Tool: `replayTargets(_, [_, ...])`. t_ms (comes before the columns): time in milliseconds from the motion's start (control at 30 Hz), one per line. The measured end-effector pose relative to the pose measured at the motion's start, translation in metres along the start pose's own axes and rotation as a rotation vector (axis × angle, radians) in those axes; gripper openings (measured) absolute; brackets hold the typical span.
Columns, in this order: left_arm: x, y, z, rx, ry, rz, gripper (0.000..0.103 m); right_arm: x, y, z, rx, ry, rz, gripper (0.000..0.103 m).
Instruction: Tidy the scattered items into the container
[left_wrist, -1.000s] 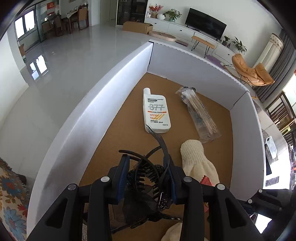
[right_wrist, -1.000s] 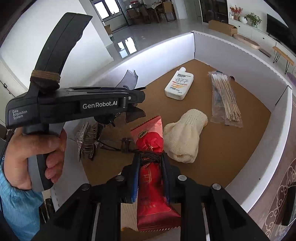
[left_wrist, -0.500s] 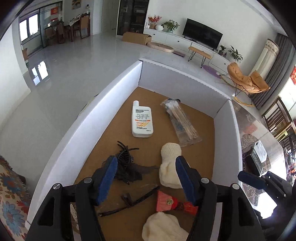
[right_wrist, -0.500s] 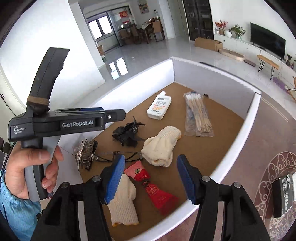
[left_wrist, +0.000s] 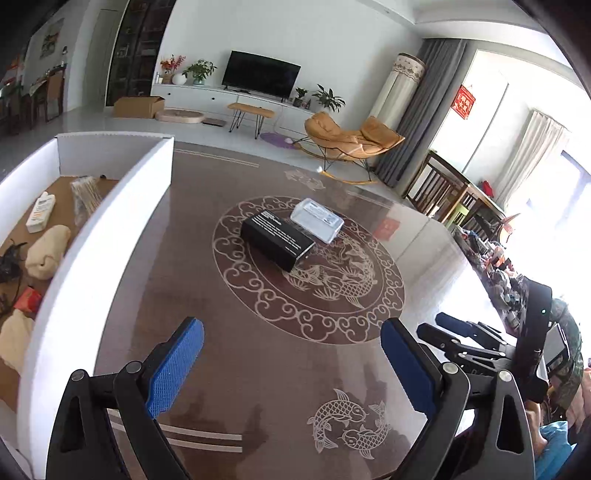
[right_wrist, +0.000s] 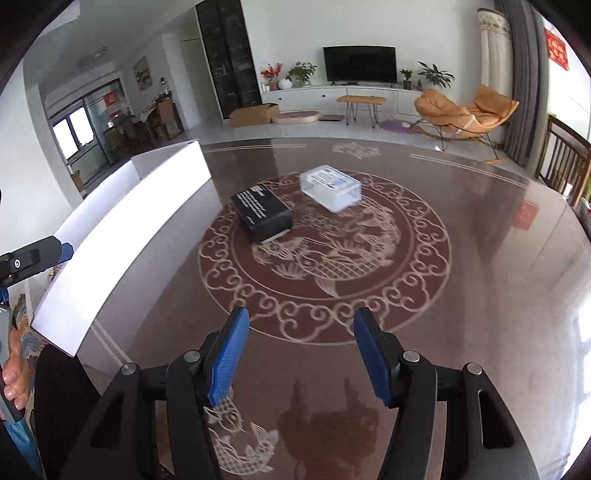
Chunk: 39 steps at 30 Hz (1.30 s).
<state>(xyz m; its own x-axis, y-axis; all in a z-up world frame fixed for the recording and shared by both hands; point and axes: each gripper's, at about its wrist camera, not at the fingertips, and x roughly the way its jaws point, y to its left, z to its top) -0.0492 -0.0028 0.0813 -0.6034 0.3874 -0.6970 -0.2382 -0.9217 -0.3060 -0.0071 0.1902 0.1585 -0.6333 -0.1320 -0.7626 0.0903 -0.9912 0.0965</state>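
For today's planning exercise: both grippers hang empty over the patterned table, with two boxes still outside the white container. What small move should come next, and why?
Probably ease the left gripper, its jaws opening and empty, forward over the black box. That box and the clear box are still on the table, outside the white container; the right gripper is empty too.

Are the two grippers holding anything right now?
No, both are empty. The left gripper is opening its blue pads with only the brown patterned table showing between them, and the right gripper is open over it too.
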Motion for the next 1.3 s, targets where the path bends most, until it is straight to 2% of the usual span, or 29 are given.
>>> replayTargets(100, [0.048,-0.015,-0.023,0.047,0.067,0.072,0.098,0.000,-0.045,-0.022,0.071,0.020,-0.087,0.060])
replayTargets(167, [0.068,-0.016,-0.032,0.068,0.089,0.100,0.098,0.004,-0.062,-0.036,0.096,0.027,-0.125,0.060])
replayTargets(367, [0.101,0.000,-0.037,0.070,0.105,0.157,0.097,0.035,-0.072,-0.044,0.149,0.064,-0.159,0.060])
replayTargets(567, [0.099,0.009,-0.039,0.062,0.063,0.162,0.098,0.059,-0.041,-0.028,0.124,0.045,-0.168,0.064])
replayTargets(667, [0.100,0.009,-0.039,0.061,0.061,0.154,0.099,0.070,-0.028,-0.023,0.074,0.039,-0.191,0.071])
replayTargets(800, [0.098,0.010,-0.038,0.053,0.060,0.127,0.103,0.073,-0.026,-0.021,0.069,0.031,-0.171,0.075])
replayTargets(900, [0.100,0.007,-0.039,0.064,0.066,0.141,0.103,0.074,-0.027,-0.020,0.077,0.028,-0.148,0.077])
replayTargets(1100, [0.100,0.004,-0.039,0.074,0.072,0.155,0.103,0.079,-0.022,-0.019,0.047,0.042,-0.159,0.082])
replayTargets(1300, [0.100,0.005,-0.039,0.071,0.071,0.152,0.103,0.079,-0.021,-0.019,0.046,0.043,-0.158,0.083])
